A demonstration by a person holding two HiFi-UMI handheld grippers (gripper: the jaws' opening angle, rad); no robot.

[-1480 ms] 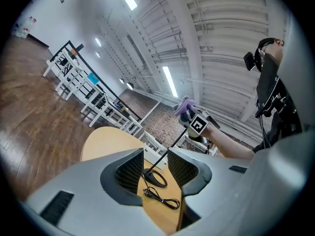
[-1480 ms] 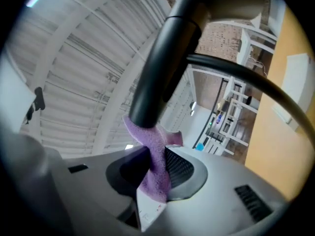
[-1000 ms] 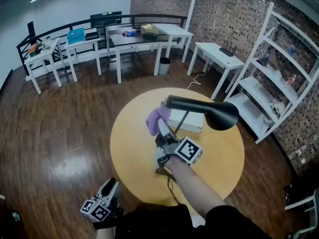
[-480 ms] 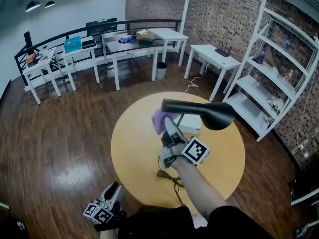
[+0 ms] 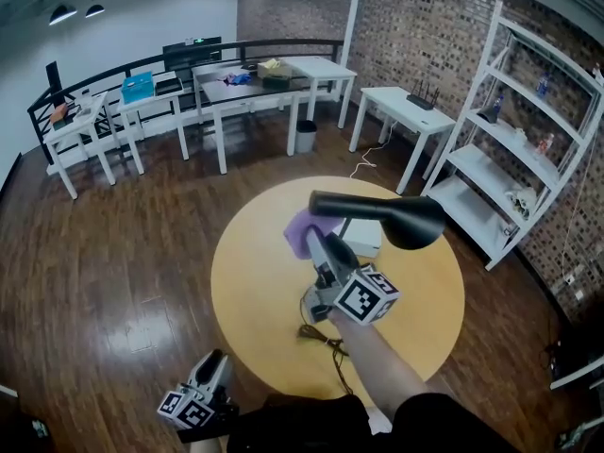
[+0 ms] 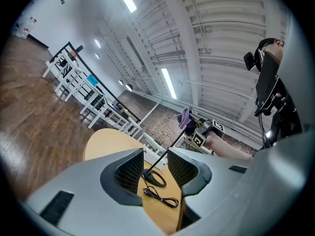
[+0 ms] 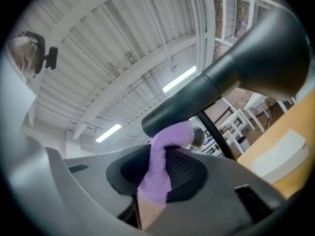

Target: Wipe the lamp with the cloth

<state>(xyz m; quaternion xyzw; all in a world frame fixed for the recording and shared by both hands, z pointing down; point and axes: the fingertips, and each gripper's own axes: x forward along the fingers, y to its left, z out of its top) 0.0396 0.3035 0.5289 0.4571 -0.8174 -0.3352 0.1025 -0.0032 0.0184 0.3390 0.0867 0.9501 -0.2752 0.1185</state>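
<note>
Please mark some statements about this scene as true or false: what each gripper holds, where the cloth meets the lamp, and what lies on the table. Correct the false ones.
1. The right gripper holds a purple cloth between its jaws. True.
2. The cloth touches the wide mouth of the lamp head. False: it meets the narrow rear end of the head.
3. The left gripper is clamped on the lamp's base. False: its jaws stand apart with nothing between them, and it hangs low beside the table.
4. A white box lies on the table. True.
5. A black cord lies on the table. True.
</note>
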